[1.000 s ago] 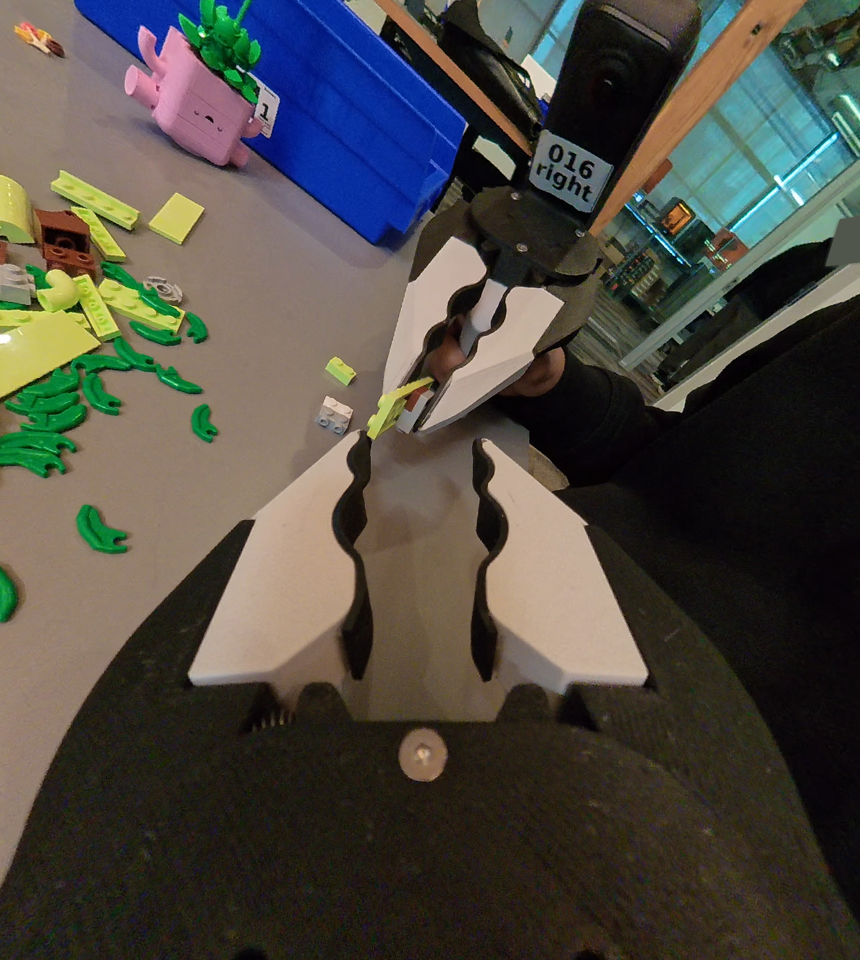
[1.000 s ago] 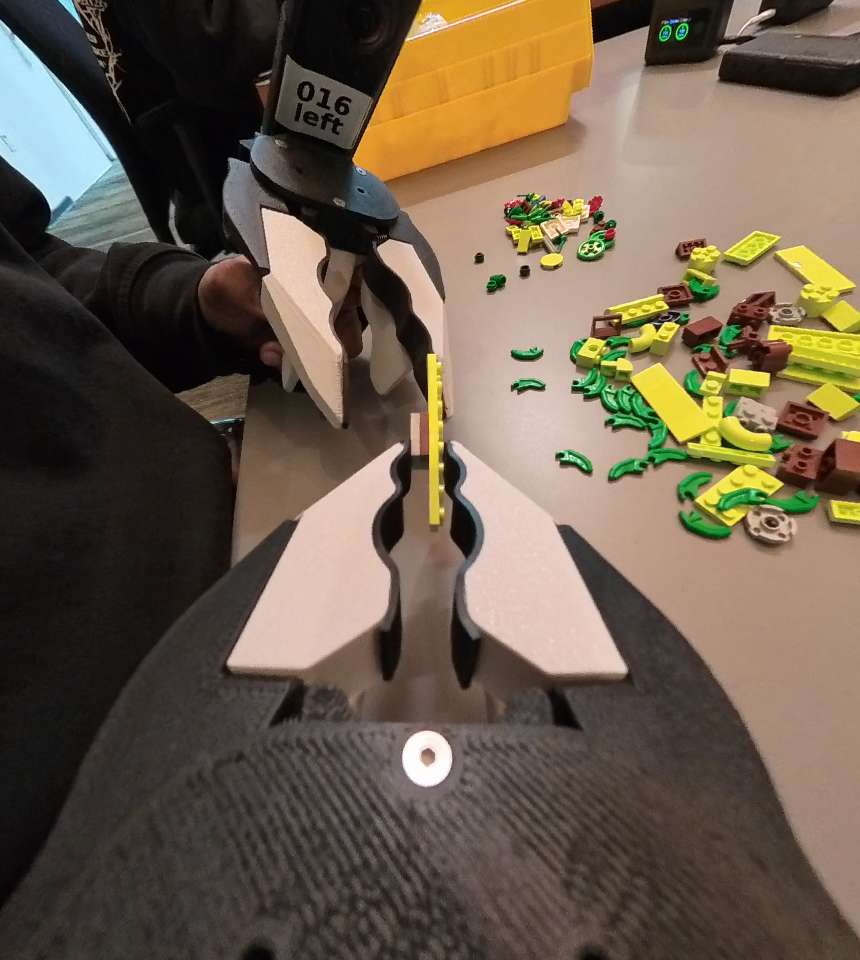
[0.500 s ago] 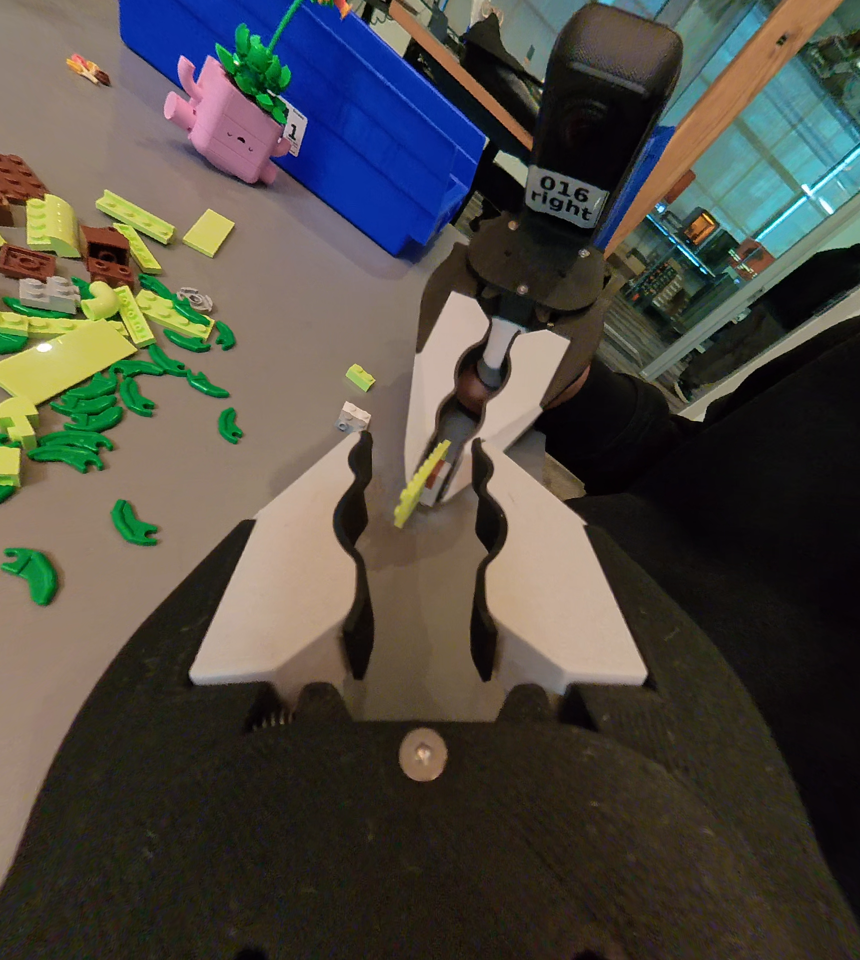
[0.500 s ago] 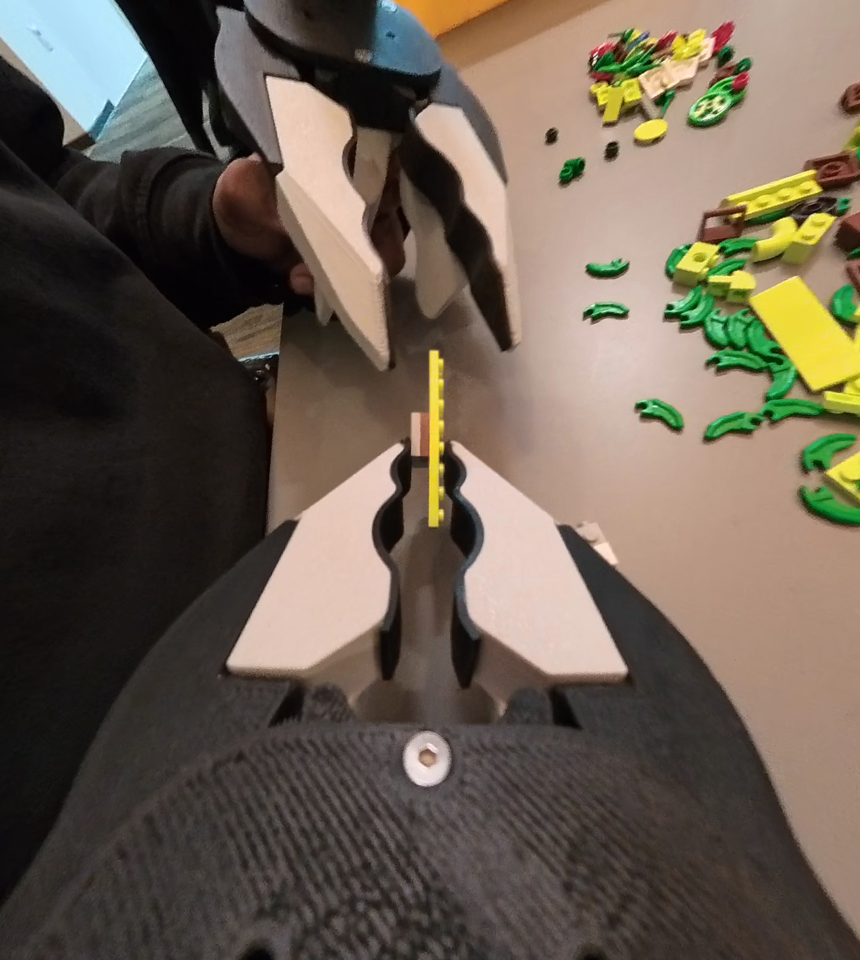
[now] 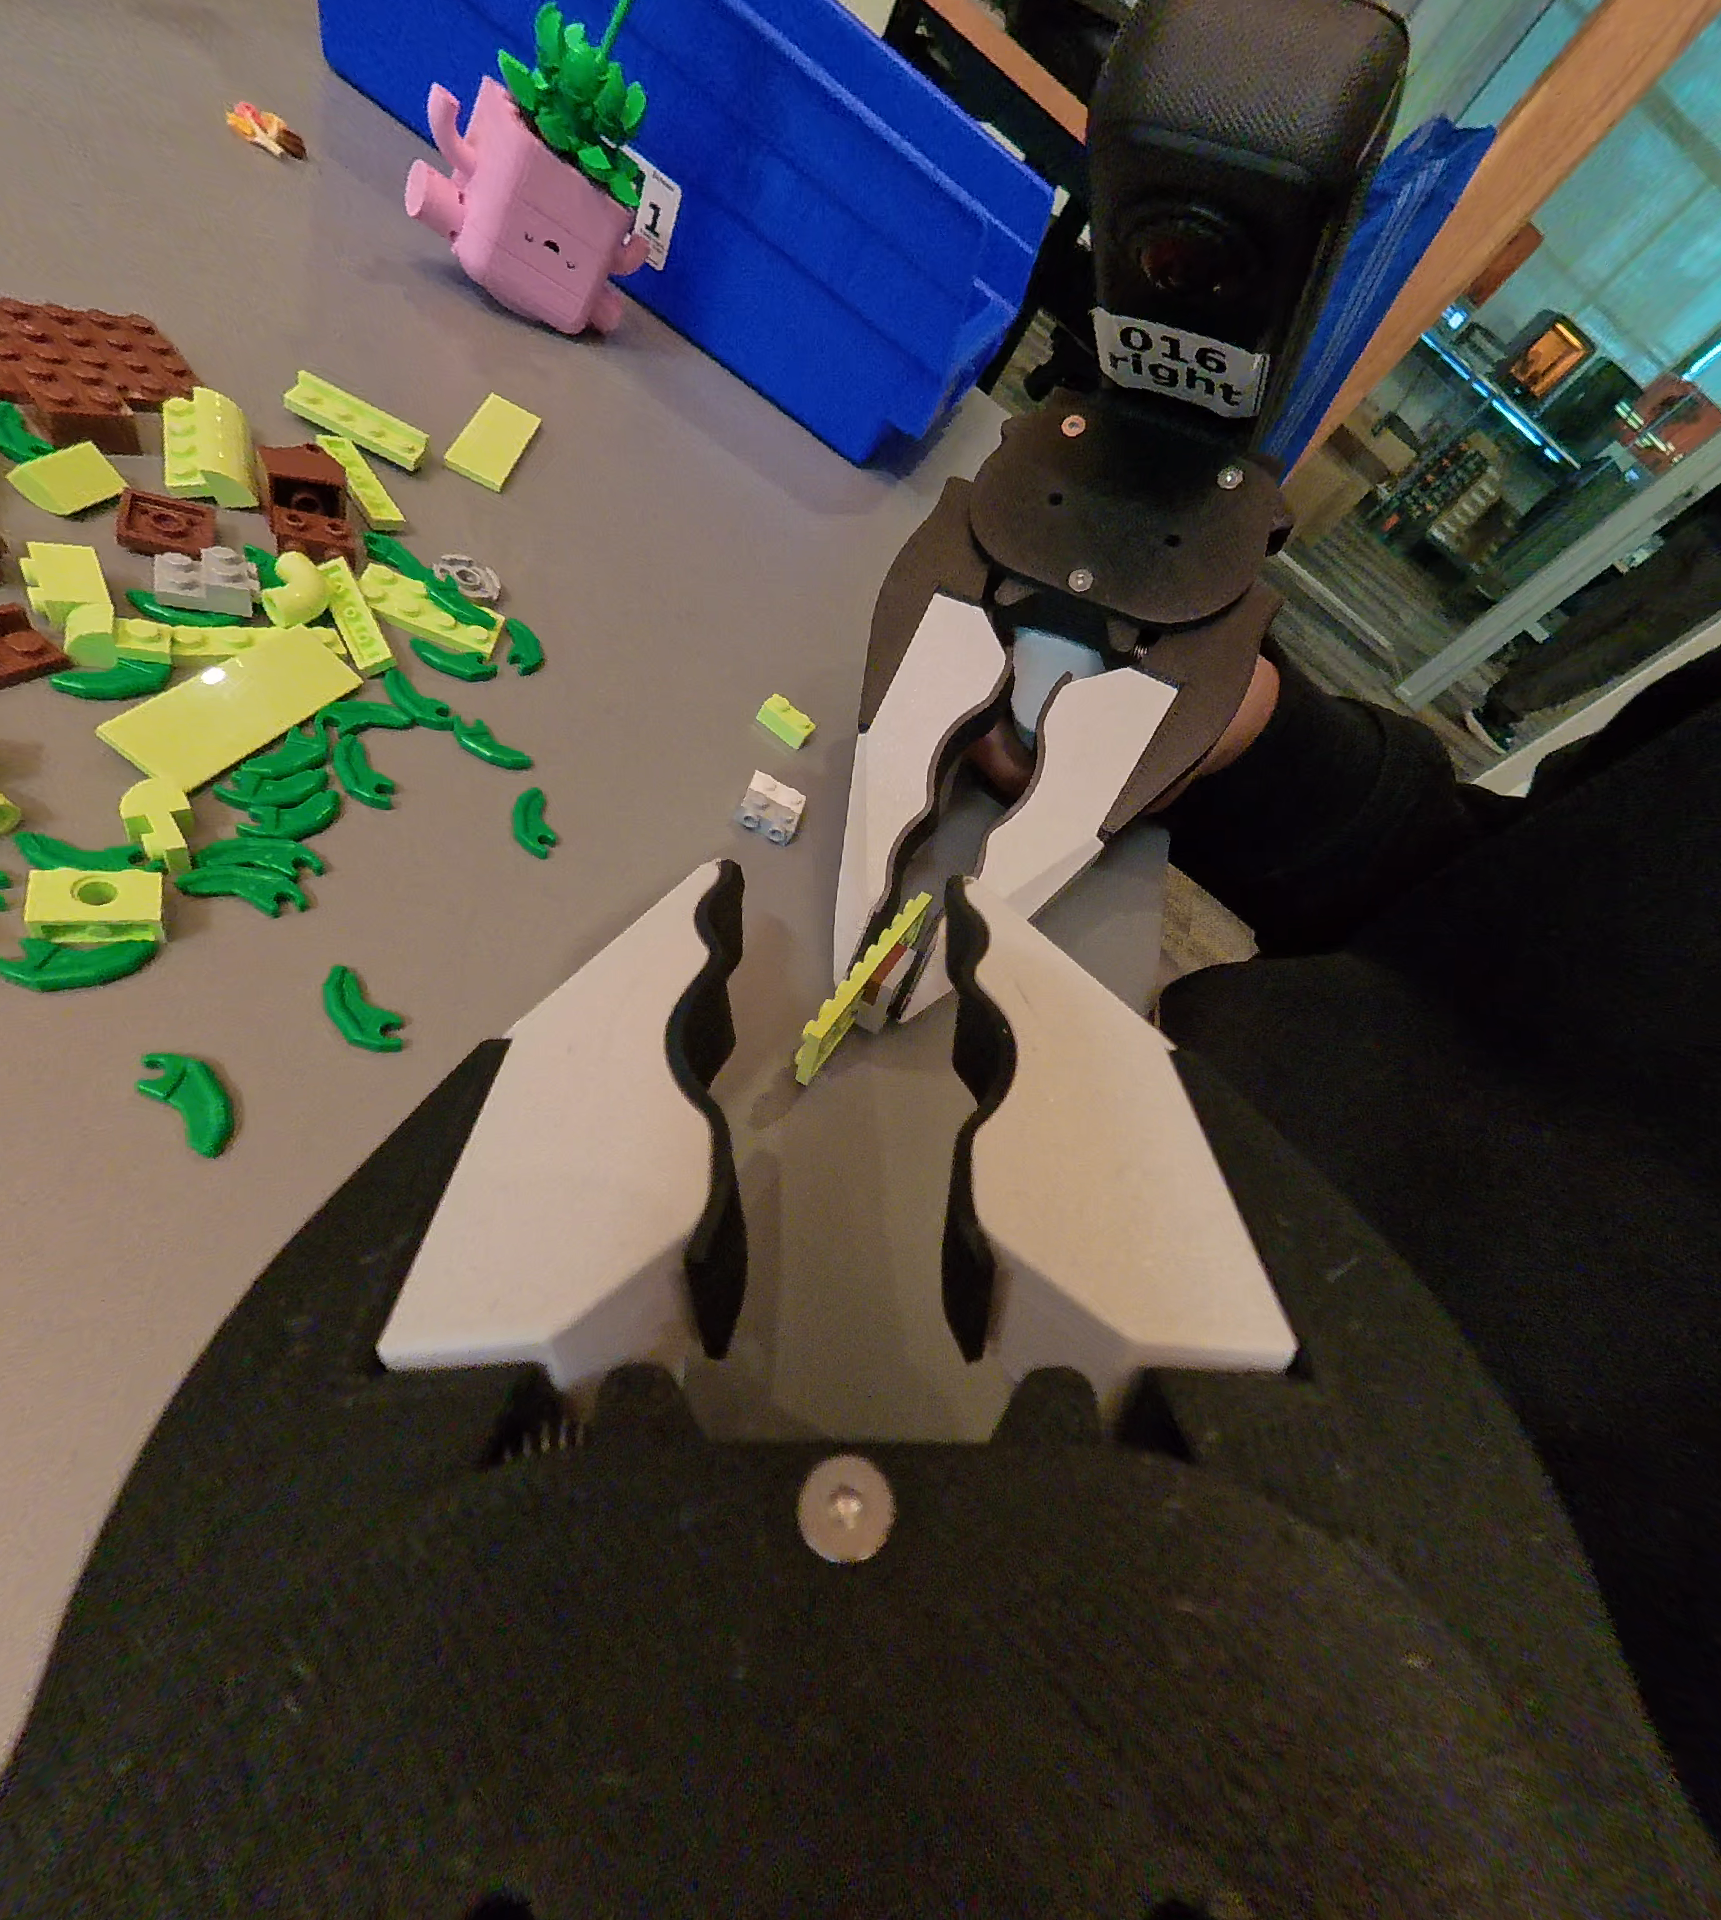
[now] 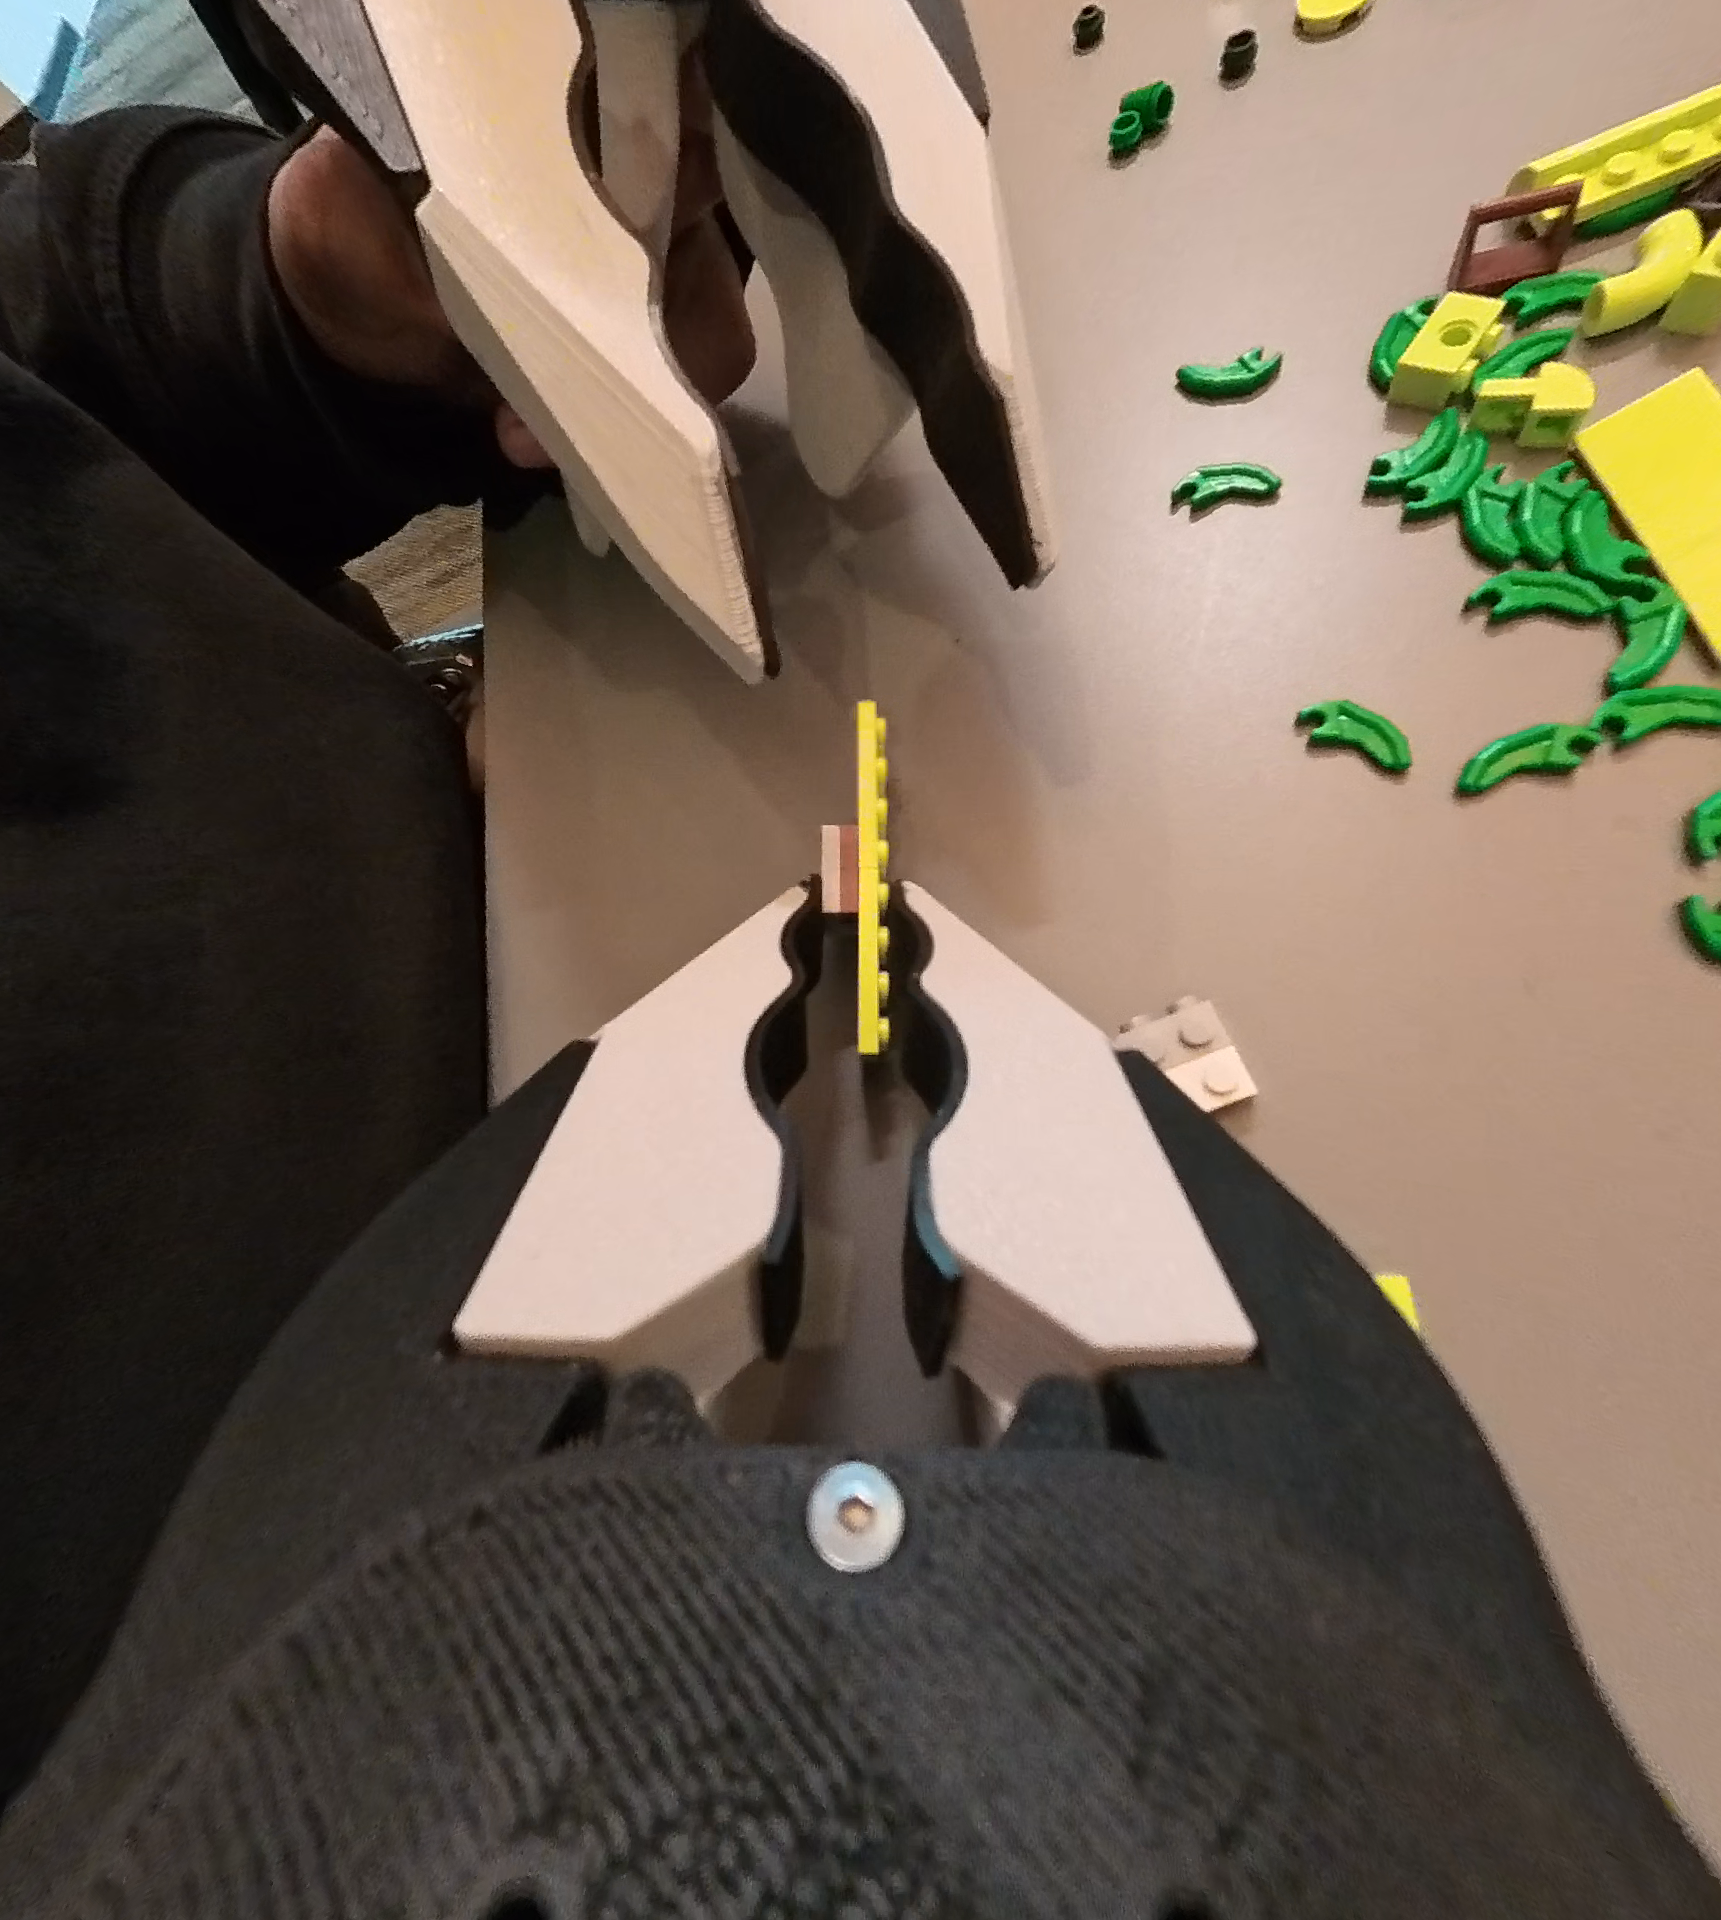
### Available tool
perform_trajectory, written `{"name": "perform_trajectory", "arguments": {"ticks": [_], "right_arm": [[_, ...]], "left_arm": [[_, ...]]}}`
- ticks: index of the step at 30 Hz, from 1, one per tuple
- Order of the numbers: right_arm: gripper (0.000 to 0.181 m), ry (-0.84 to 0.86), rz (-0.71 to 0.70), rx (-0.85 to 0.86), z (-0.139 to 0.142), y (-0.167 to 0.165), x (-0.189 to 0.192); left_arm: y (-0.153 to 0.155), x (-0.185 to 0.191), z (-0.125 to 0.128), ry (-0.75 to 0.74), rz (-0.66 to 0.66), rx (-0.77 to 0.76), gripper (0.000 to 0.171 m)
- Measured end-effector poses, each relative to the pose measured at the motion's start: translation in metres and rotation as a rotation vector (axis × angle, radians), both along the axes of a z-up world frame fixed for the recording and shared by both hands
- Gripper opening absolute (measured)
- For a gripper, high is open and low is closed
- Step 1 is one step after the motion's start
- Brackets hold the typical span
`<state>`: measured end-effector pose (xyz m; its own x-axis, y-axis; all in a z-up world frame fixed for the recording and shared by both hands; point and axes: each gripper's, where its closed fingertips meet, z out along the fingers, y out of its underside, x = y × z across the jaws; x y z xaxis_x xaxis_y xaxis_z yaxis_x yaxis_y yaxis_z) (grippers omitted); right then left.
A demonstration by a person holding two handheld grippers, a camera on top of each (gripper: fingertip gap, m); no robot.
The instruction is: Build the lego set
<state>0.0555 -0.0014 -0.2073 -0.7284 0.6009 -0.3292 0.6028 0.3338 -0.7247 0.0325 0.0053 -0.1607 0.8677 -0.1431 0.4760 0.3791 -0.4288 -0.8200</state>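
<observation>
The right gripper (image 5: 903, 971) has come closer to the left gripper (image 5: 840, 894); its lime plate (image 5: 861, 987) now pokes in between the left one's spread fingers; the plate's tip seems lower, perhaps nearly at the table (image 5: 627, 561).

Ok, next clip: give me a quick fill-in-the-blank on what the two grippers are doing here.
1. The right gripper is shut on a lime plate that has a small ____ and white piece on one face.
2. The left gripper is ____ and holds nothing.
3. The plate's free end points toward the ____ gripper.
4. The loose curved leaves on the table are ____.

Missing words: brown; open; left; green
</observation>
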Motion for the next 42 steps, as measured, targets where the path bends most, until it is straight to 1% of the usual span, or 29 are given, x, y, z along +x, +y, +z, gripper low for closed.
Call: {"name": "perform_trajectory", "arguments": {"ticks": [6, 10, 20, 23, 27, 29, 32, 35, 42], "right_arm": [[0.009, -0.003, -0.014, 0.01, -0.002, 0.001, -0.002], [0.009, -0.004, -0.047, 0.009, -0.002, 0.004, -0.006], [0.016, 0.002, -0.093, -0.036, 0.005, 0.01, -0.011], [0.022, 0.026, -0.111, -0.093, 0.014, 0.012, -0.013], [0.035, 0.074, -0.113, -0.15, 0.026, 0.016, -0.012], [0.037, 0.112, -0.099, -0.093, 0.023, 0.019, -0.01], [0.034, 0.159, -0.068, 0.038, 0.012, 0.022, -0.008], [0.031, 0.165, -0.046, 0.101, 0.004, 0.02, -0.006], [0.029, 0.165, -0.053, 0.08, 0.007, 0.021, -0.008]], "left_arm": [[-0.001, -0.002, -0.001, -0.012, 0.007, -0.01, 0.037], [-0.001, -0.003, -0.003, -0.01, 0.011, -0.022, 0.037], [-0.002, -0.004, -0.006, -0.025, 0.012, -0.043, 0.037], [-0.002, -0.004, -0.006, -0.029, 0.013, -0.043, 0.037], [-0.001, -0.004, -0.007, -0.032, 0.014, -0.046, 0.037], [-0.001, -0.005, -0.007, -0.034, 0.016, -0.045, 0.037], [-0.001, -0.005, -0.007, -0.038, 0.014, -0.048, 0.037], [-0.001, -0.004, -0.008, -0.043, 0.011, -0.055, 0.037], [-0.001, -0.003, -0.009, -0.041, 0.003, -0.064, 0.037]]}}
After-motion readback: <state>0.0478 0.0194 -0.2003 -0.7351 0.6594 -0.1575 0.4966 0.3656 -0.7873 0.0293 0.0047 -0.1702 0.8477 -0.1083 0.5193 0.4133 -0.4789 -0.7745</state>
